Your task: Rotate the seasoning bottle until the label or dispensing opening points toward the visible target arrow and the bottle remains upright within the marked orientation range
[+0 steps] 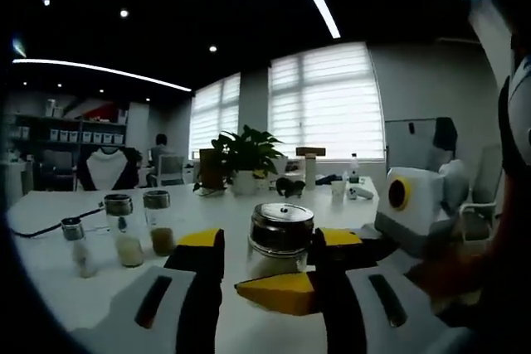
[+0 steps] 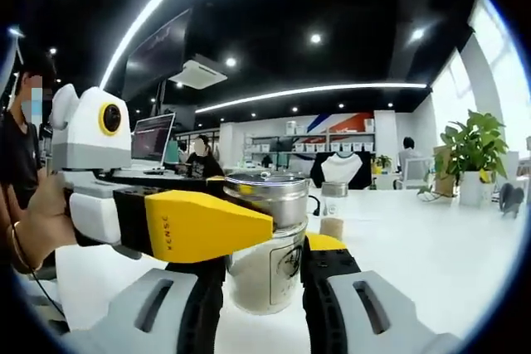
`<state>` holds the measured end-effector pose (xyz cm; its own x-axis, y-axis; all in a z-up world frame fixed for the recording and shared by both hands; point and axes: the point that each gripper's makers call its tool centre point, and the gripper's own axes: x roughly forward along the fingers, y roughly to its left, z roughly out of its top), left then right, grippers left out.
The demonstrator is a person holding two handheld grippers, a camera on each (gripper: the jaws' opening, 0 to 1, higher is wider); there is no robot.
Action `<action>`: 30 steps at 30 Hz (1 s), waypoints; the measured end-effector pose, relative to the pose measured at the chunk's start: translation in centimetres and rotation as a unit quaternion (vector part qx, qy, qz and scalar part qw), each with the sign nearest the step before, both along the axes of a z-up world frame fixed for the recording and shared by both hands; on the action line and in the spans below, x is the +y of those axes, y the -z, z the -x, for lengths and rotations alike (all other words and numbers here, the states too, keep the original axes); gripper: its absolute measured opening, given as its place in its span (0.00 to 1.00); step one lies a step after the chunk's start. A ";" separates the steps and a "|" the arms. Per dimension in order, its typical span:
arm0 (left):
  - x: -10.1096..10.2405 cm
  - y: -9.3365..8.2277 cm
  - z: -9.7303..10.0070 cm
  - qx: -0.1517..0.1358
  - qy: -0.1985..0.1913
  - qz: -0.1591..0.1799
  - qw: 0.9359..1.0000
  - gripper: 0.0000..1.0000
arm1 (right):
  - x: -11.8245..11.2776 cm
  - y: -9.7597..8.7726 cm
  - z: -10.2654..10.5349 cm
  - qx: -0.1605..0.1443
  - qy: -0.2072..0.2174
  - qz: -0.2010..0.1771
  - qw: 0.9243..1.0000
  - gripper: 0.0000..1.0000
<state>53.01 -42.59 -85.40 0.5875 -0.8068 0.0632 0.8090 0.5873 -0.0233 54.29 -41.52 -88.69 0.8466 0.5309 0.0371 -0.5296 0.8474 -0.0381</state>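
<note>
The seasoning bottle (image 1: 282, 223) is a clear glass jar with a shiny metal lid, standing upright on the white table (image 1: 50, 213). My left gripper (image 1: 272, 242) stands open around its lid, with a strip of table showing between the left jaw and the glass. My right gripper (image 1: 278, 289) comes in from the right, one yellow jaw crossing the bottle's lower part. In the right gripper view the bottle (image 2: 265, 192) holds pale powder and sits between the jaws of my right gripper (image 2: 265, 281), shut on its body. The left gripper (image 2: 249, 223) crosses in front just below the lid.
Three small spice jars (image 1: 123, 230) stand to the left on the table, and another jar (image 2: 333, 209) stands behind the bottle. A potted plant (image 1: 245, 155) and small items sit at the far edge. A laptop (image 2: 153, 143) and a person's hand (image 2: 37, 221) are at left.
</note>
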 end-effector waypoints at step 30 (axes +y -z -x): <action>1.1 0.9 0.6 0.014 -0.093 0.011 0.995 0.44 | -0.1 -0.3 -0.8 -0.042 0.112 -0.017 0.993 0.33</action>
